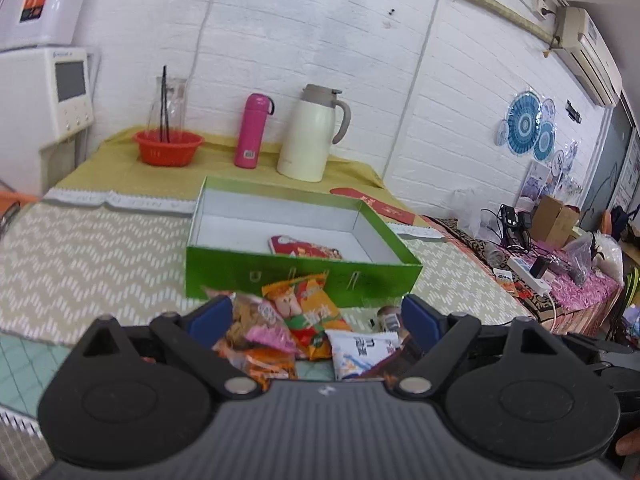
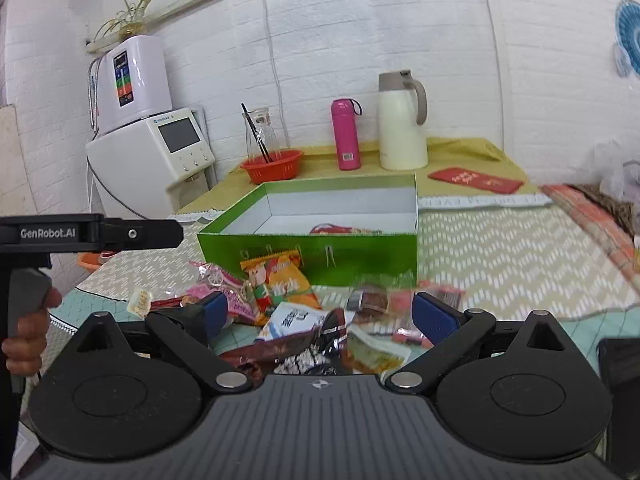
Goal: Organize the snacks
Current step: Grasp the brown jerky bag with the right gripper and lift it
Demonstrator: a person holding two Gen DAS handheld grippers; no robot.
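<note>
Both grippers are being held low over the snack pile [image 1: 304,332], pointing toward 12 o'clock. The left gripper [image 1: 316,318] is being kept spread wide, blue pads either side of the packets, nothing pinched that can be seen. The right gripper [image 2: 320,312] is spread wide too, with the pile [image 2: 296,312] lying between and under its fingers, none of it being gripped.

The green box [image 1: 296,276] is sitting open at 12 o'clock just past the pile, and one red packet [image 1: 306,249] is lying inside it near the front wall. An orange packet [image 1: 310,312] is leaning toward the box's front, and a white packet [image 1: 362,350] is lying at about 5 o'clock from it.

Farther back at 12 o'clock, a pink bottle [image 1: 254,131] and a cream jug [image 1: 310,136] are standing side by side, with a red bowl [image 1: 168,146] off at 10 o'clock.

In the right view, the left gripper's body [image 2: 92,232] is showing at 9 o'clock, with a hand [image 2: 28,332] wrapped on its handle.
</note>
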